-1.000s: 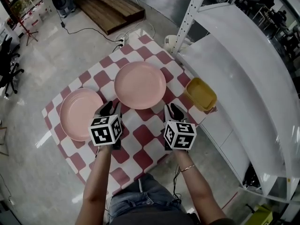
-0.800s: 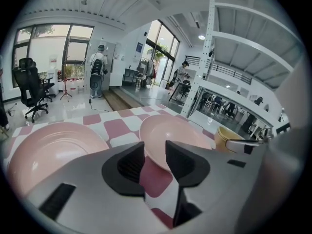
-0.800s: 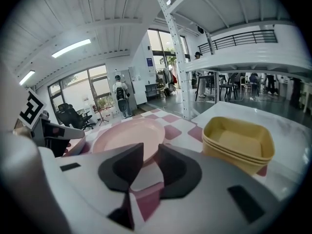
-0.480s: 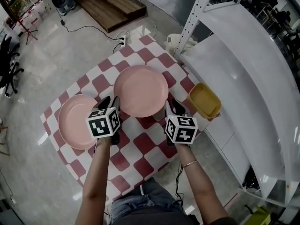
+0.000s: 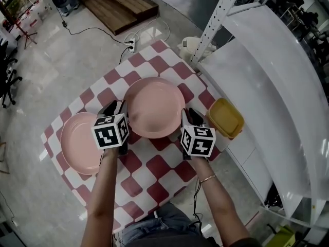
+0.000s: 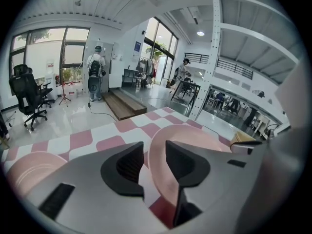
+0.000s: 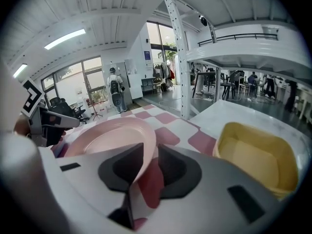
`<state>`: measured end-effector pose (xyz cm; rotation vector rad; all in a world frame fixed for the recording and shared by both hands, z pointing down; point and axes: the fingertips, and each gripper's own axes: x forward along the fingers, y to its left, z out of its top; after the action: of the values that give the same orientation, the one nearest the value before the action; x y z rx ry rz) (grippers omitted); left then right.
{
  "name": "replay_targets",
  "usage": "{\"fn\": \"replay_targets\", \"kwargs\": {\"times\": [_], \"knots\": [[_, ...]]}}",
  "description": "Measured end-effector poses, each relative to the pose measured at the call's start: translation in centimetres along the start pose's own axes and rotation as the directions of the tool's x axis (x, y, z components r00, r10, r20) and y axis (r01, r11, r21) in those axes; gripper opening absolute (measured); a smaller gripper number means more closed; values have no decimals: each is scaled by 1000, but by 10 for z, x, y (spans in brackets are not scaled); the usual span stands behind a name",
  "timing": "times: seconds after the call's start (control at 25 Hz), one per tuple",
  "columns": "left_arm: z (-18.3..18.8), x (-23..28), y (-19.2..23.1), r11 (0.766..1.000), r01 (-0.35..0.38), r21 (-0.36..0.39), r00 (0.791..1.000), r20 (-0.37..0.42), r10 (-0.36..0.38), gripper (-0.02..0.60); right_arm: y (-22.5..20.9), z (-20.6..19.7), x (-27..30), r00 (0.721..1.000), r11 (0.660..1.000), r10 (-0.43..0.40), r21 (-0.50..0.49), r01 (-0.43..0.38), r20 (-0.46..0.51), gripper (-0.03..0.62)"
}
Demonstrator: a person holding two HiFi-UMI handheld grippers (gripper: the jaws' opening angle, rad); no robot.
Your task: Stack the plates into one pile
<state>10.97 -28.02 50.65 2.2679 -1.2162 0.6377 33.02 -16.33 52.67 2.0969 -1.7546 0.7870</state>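
Two pink plates lie apart on the red-and-white checked cloth point(image 5: 154, 163). The middle plate point(image 5: 154, 107) has a gripper at each side. My left gripper point(image 5: 116, 108) is at its left rim, and its jaws stand open with the rim point(image 6: 152, 152) running into the gap. My right gripper point(image 5: 192, 115) is at the right rim, jaws also apart, with the rim's edge point(image 7: 148, 145) between them. I cannot see either pair of pads pressing on the plate. The second plate point(image 5: 77, 140) rests to the left, partly hidden by the left gripper's marker cube.
A yellow tub point(image 5: 225, 118) sits at the cloth's right edge, close to my right gripper. White curved shelving point(image 5: 267, 86) and a perforated metal post point(image 5: 213, 22) stand to the right. Beyond the table are a wooden platform point(image 5: 123, 1) and a floor cable.
Both grippers have moved forward from the plate's near edge, each along one side of the middle plate, and now straddle its rim. The plates have not shifted on the cloth.
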Motion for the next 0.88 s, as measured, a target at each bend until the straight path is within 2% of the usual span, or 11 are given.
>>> {"fn": "replay_targets", "kwargs": {"times": [0.28,0.88], "knots": [[4,31,1,999,40,14,999,-37,-39,144,-3,6,14,1000,1000,-13,-9,12,-13,104],[-17,61,-4,996,79,-39,986,-141,-84,149,4,-18,27,995,1000,20,21,-18,-97,103]]}}
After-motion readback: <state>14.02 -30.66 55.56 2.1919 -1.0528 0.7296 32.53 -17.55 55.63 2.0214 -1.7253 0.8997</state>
